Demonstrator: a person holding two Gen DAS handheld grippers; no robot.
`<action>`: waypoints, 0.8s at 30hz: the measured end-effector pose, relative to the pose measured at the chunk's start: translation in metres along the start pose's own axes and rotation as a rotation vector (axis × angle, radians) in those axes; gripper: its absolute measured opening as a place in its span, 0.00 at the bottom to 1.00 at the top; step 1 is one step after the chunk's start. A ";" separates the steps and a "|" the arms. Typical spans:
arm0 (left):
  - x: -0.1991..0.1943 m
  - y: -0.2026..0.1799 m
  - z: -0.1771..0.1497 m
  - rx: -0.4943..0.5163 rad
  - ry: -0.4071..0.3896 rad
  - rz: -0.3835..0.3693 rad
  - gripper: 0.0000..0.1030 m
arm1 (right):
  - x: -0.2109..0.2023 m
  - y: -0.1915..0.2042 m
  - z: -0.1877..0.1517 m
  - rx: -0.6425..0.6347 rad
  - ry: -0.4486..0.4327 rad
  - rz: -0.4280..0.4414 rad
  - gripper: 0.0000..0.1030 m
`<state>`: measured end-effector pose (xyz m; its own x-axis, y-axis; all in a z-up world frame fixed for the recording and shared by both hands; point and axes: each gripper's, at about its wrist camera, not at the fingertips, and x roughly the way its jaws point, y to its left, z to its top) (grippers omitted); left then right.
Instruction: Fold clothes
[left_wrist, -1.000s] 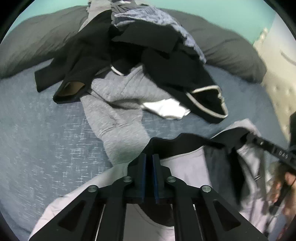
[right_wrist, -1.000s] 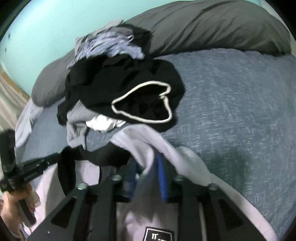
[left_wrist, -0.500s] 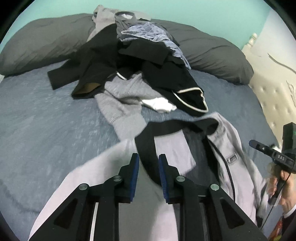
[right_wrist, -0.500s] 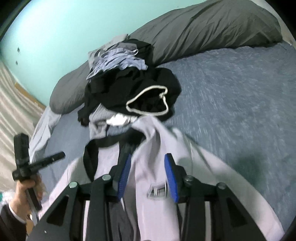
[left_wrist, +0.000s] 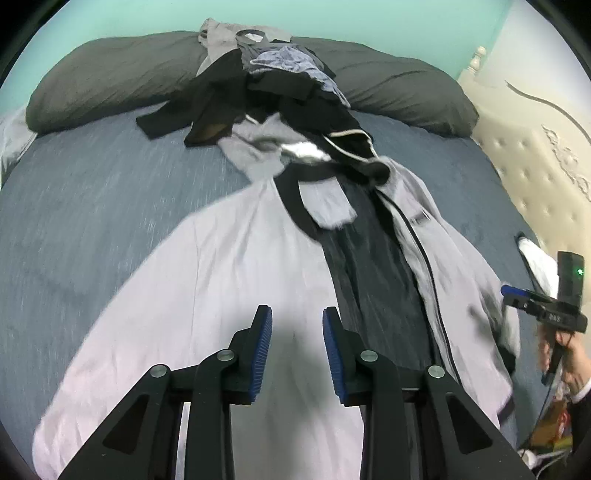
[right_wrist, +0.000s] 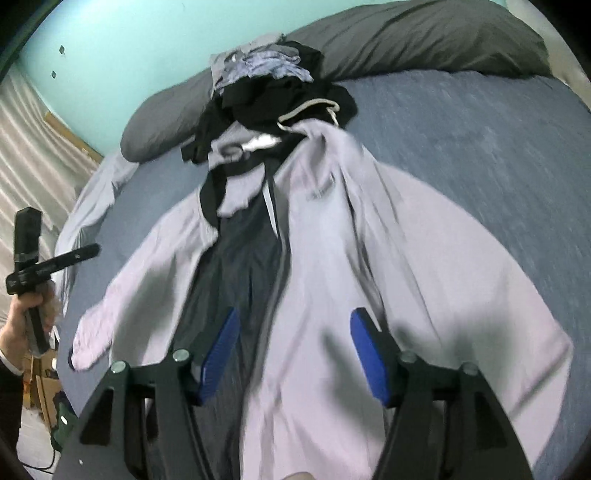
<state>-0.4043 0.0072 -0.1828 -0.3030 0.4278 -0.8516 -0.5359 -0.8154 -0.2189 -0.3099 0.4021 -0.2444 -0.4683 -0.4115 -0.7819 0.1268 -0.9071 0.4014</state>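
Jacket (left_wrist: 229, 280), pale lilac-grey, lies spread flat on blue-grey bedspread (left_wrist: 74, 206), front open, dark lining (left_wrist: 373, 273) showing down the middle, black collar band (left_wrist: 291, 199) at the top. Collar end touches pile of unfolded clothes (left_wrist: 280, 99), mostly black and grey, heaped against two dark grey pillows (left_wrist: 110, 77) at the head of the bed. Teal wall (left_wrist: 332, 18) behind.

Left gripper (left_wrist: 297, 347) hovers above the jacket's left panel, jaws apart, nothing between the blue pads (left_wrist: 264, 347). Right gripper (right_wrist: 295, 354) is over the jacket's lower middle, jaws spread wide and released, fabric seen beneath the gap but not pinched. Each wrist view catches the other gripper at the frame edge, held by a hand (right_wrist: 26, 317) off the side of the bed. Both views are motion-blurred. Cream tufted headboard (left_wrist: 535, 155) at right in left view.
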 end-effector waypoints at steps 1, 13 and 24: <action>-0.006 0.001 -0.010 -0.002 0.004 -0.001 0.31 | -0.006 -0.002 -0.010 0.010 0.004 -0.002 0.62; -0.045 0.024 -0.128 -0.059 0.078 -0.007 0.33 | -0.046 -0.015 -0.114 0.066 0.074 -0.031 0.62; -0.043 0.049 -0.202 -0.095 0.154 -0.007 0.39 | -0.059 -0.034 -0.170 0.126 0.099 -0.072 0.62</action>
<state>-0.2588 -0.1301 -0.2530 -0.1709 0.3748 -0.9112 -0.4589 -0.8486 -0.2630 -0.1380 0.4426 -0.2928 -0.3832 -0.3581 -0.8514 -0.0173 -0.9189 0.3942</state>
